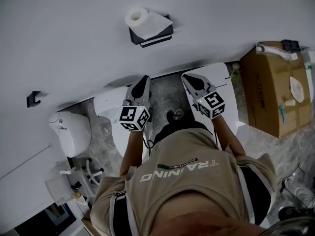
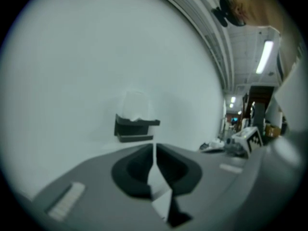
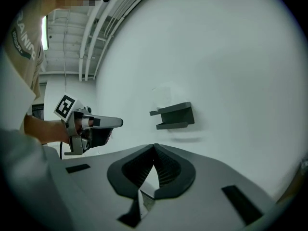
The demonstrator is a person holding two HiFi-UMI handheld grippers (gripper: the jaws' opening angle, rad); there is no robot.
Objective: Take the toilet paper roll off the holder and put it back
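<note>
- While held side by side at mid frame of the head view, grey two-jaw left gripper (image 1: 143, 80) shows fingers shut tight together, nothing between.
- Grey two-jaw right gripper (image 1: 188, 76): fingers also together, empty.
- Farther, upper centre: black wall-mounted shelf holder (image 1: 153, 35) on the white wall (image 1: 74, 33), well apart from both grippers.
- White toilet paper roll (image 1: 136, 17) stands on top of holder, loose sheet draped over it.
</note>
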